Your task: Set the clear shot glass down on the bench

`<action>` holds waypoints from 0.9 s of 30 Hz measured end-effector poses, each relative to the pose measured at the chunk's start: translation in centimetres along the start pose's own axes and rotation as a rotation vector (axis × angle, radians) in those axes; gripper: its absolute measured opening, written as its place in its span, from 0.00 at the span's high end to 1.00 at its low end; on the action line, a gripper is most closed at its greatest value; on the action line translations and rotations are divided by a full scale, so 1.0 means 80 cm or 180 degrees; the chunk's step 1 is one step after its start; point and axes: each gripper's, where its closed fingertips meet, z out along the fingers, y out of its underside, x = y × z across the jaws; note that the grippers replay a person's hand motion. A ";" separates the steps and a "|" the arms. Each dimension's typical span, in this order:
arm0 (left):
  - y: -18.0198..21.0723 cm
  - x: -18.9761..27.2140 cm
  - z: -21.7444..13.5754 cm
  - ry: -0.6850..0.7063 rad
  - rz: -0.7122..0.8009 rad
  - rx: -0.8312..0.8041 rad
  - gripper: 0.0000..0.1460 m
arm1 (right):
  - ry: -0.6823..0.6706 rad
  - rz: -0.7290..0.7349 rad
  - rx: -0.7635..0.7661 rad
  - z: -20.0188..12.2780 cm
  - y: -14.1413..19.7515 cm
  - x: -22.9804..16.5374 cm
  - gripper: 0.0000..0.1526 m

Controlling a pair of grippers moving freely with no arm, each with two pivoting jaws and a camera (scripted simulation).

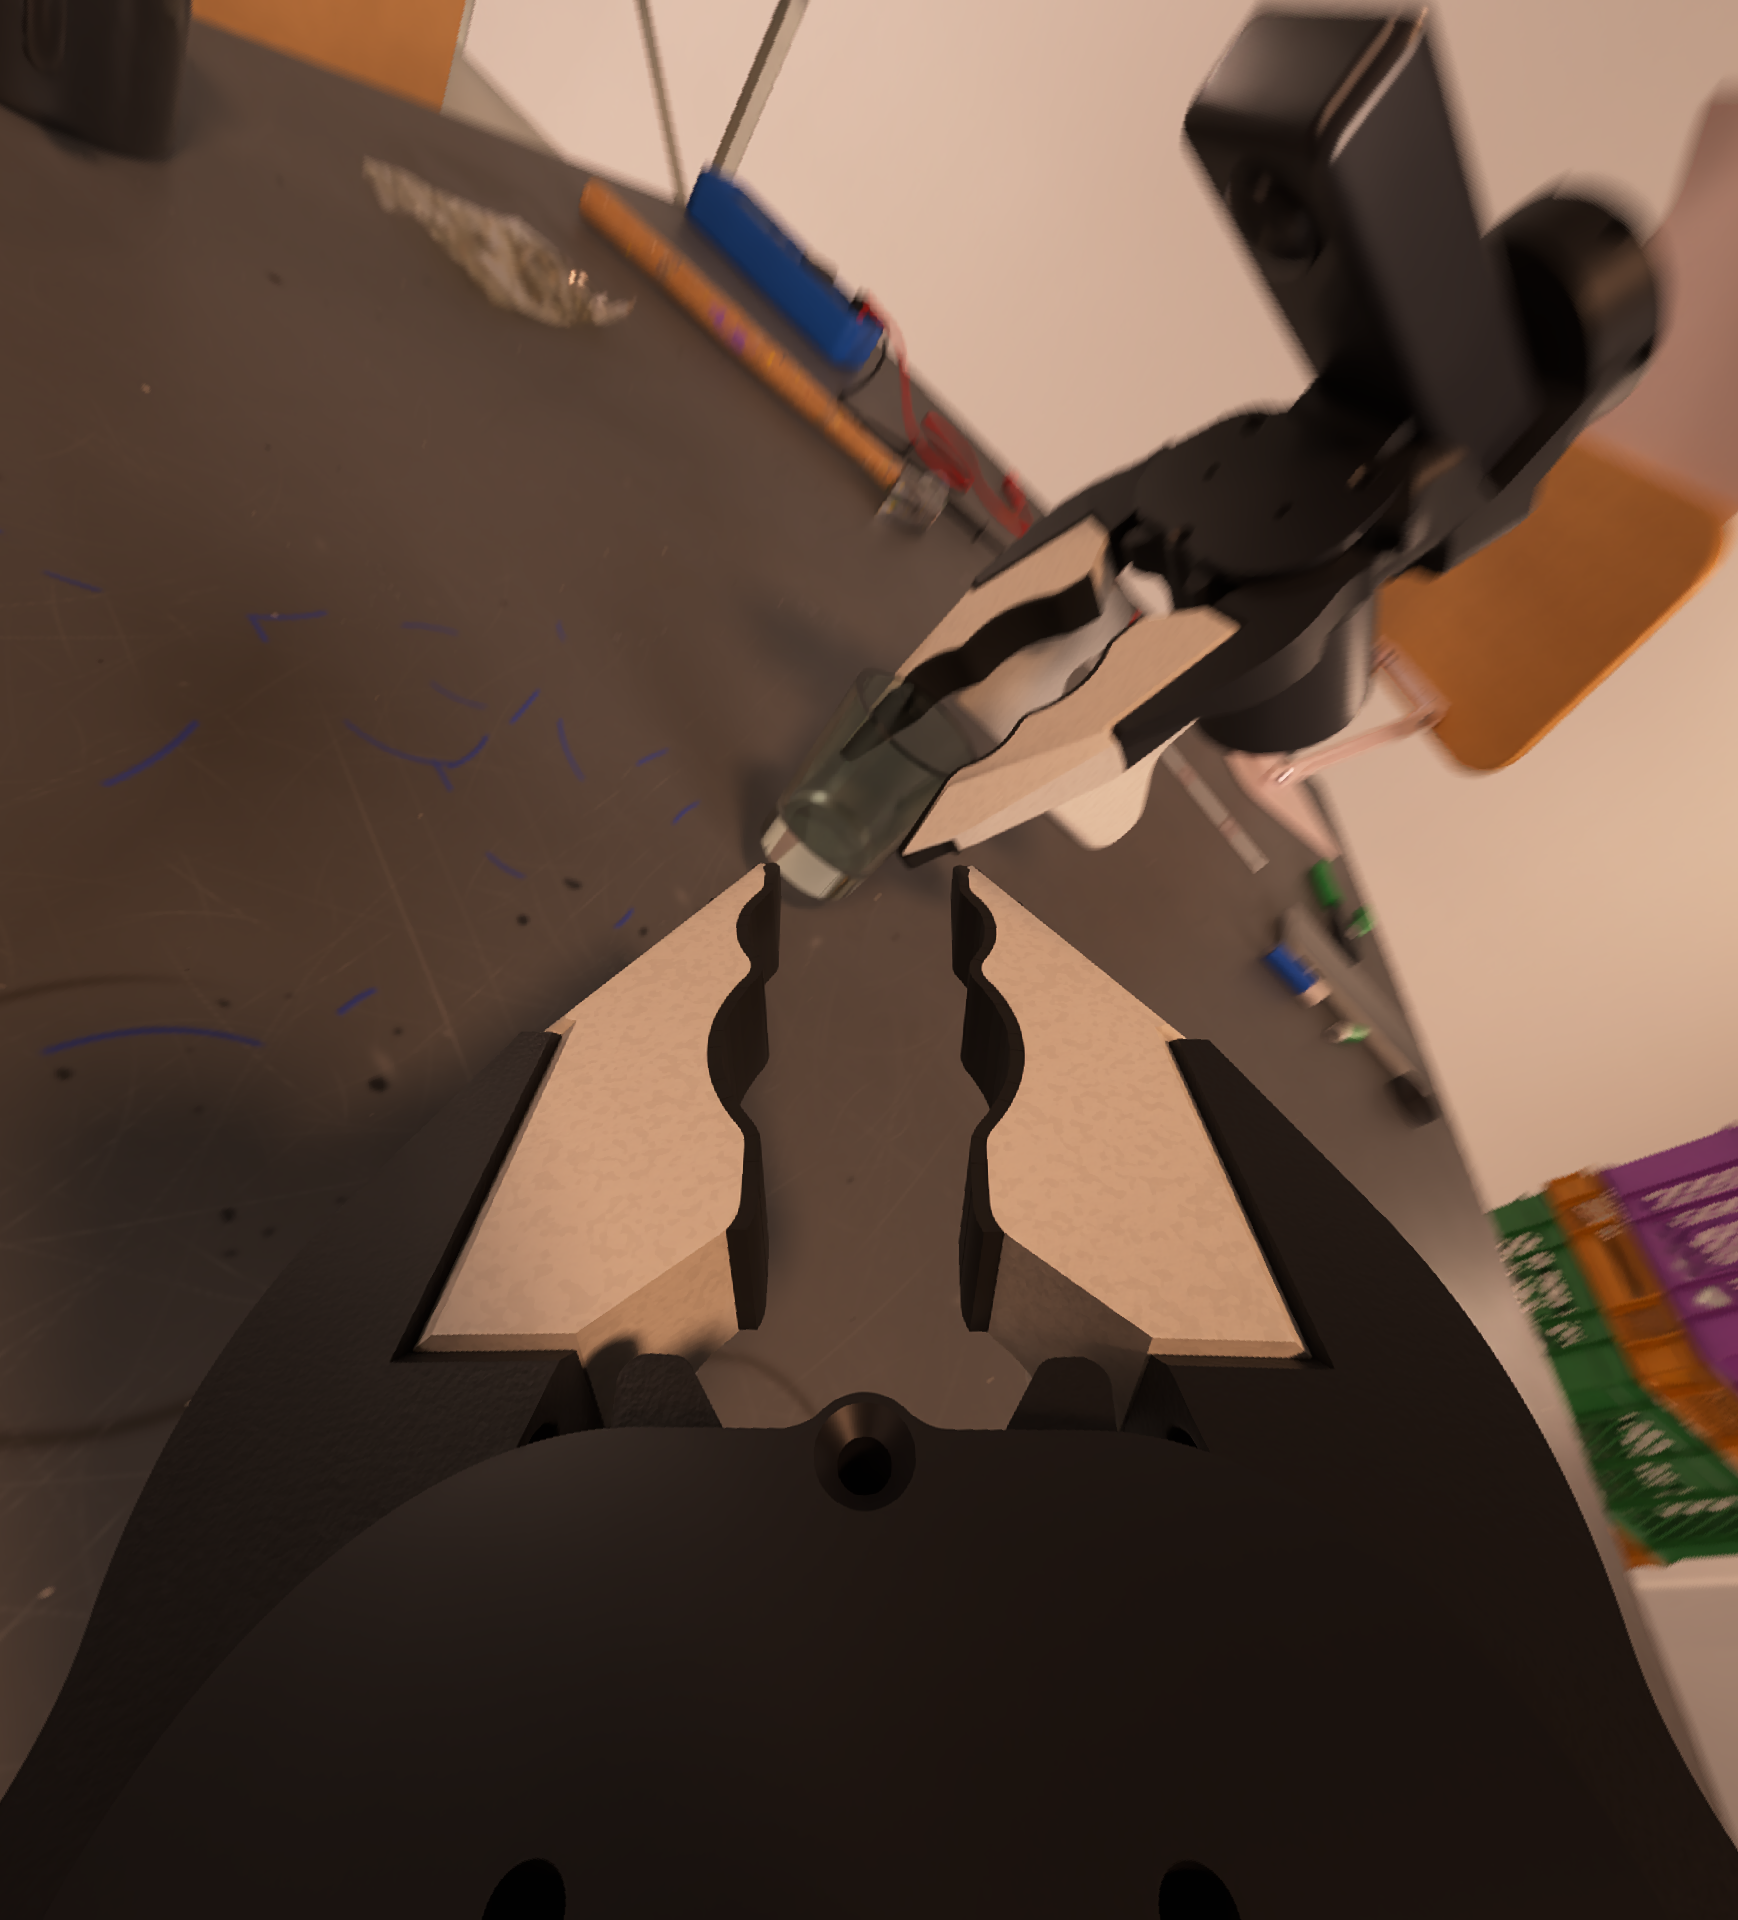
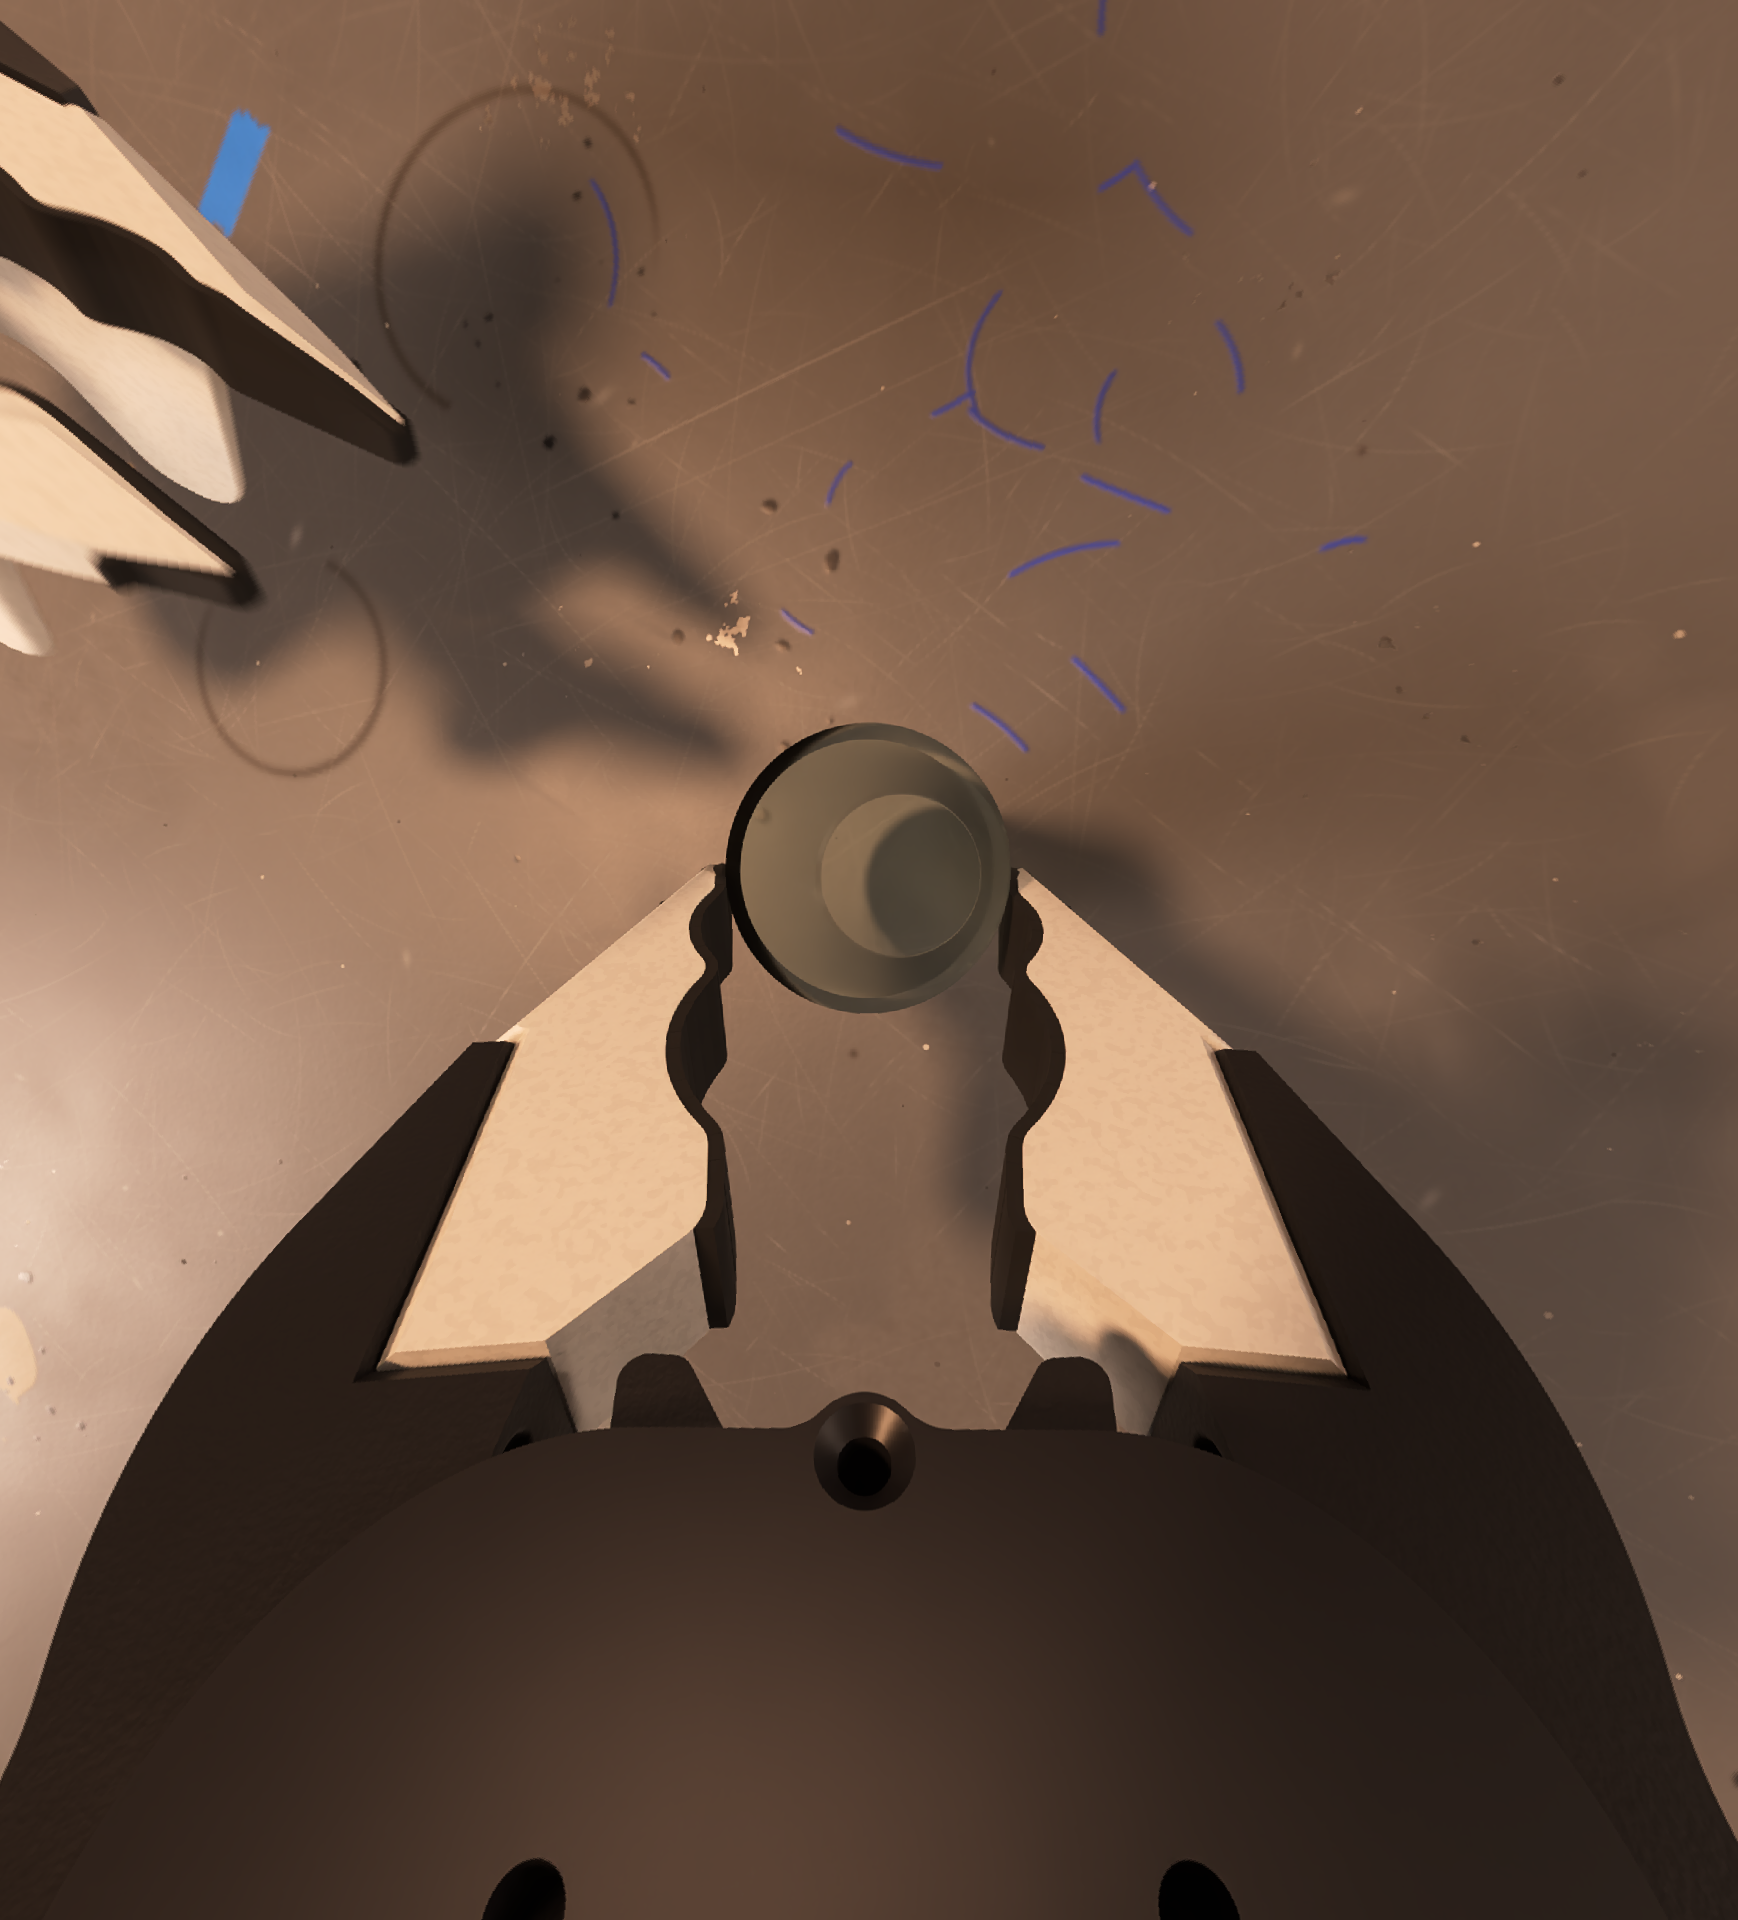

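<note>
The clear shot glass (image 2: 865, 868) sits between the fingertips of my right gripper (image 2: 865, 875), which is shut on it, and I look down into its mouth. In the left wrist view the right gripper (image 1: 896, 795) holds the glass (image 1: 849, 821) tilted, its thick base low over the dark scratched bench (image 1: 325, 831); I cannot tell whether it touches. My left gripper (image 1: 863, 883) is open and empty, its tips just short of the glass base. It also shows at the upper left of the right wrist view (image 2: 319, 520).
Along the bench's far edge lie a crumpled clear wrapper (image 1: 501, 249), an orange stick (image 1: 730, 332), a blue battery pack (image 1: 782, 270) with red wires (image 1: 948, 447), and markers (image 1: 1332, 977). Coloured crates (image 1: 1675, 1351) stand off the bench. An orange chair (image 1: 1540, 613) is beyond.
</note>
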 end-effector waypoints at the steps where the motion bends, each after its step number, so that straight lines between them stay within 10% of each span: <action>1: 0.007 -0.003 0.005 -0.0101 0.0094 -0.0132 0.77 | -0.0011 0.0005 -0.0040 0.002 0.000 -0.001 0.66; 16: 0.067 -0.030 0.054 -0.0818 0.0884 -0.1142 0.64 | -0.0180 -0.0060 0.0017 0.008 0.013 -0.009 0.64; 27: 0.056 -0.048 0.057 -0.1088 0.0955 -0.1284 0.74 | -0.0508 0.0318 0.0275 0.012 0.047 -0.043 0.64</action>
